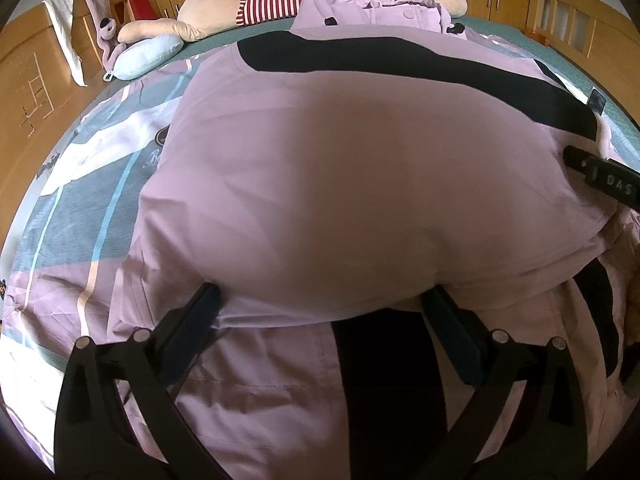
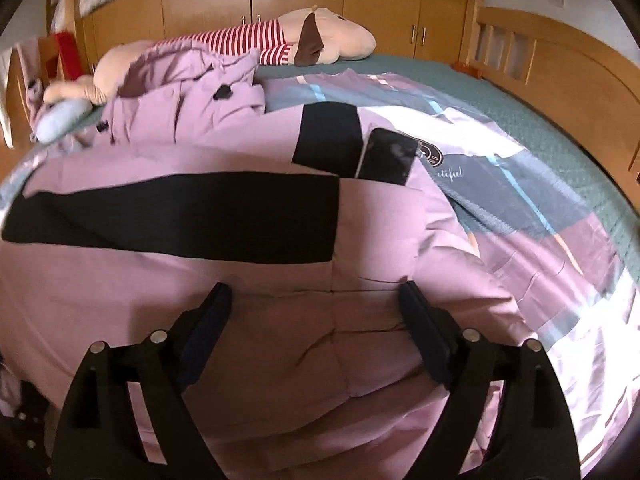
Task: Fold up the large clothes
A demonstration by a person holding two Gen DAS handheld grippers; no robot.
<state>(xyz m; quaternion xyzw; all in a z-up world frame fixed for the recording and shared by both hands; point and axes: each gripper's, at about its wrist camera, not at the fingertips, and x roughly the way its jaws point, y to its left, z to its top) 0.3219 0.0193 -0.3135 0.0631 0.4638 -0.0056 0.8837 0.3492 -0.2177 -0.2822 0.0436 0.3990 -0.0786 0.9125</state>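
A large lilac padded jacket (image 1: pixel 340 168) with black bands lies spread on the bed; it also fills the right wrist view (image 2: pixel 200 280). Its hood (image 1: pixel 360 4) lies at the far end by the plush toy. My left gripper (image 1: pixel 320 296) is open, its jaws wide at the jacket's puffy near edge, with fabric bulging between them. My right gripper (image 2: pixel 316 292) is open over the jacket's lower part, jaws wide apart. The right gripper's finger (image 1: pixel 600 176) shows at the jacket's right edge in the left wrist view.
The bed has a patterned lilac, grey and white cover (image 2: pixel 540 208) over a green sheet (image 2: pixel 520 92). A big plush toy in a red-striped shirt (image 2: pixel 312 40) and a light blue cushion (image 1: pixel 148 56) lie at the far side. Wooden bed frame (image 2: pixel 560 64) and cabinets surround it.
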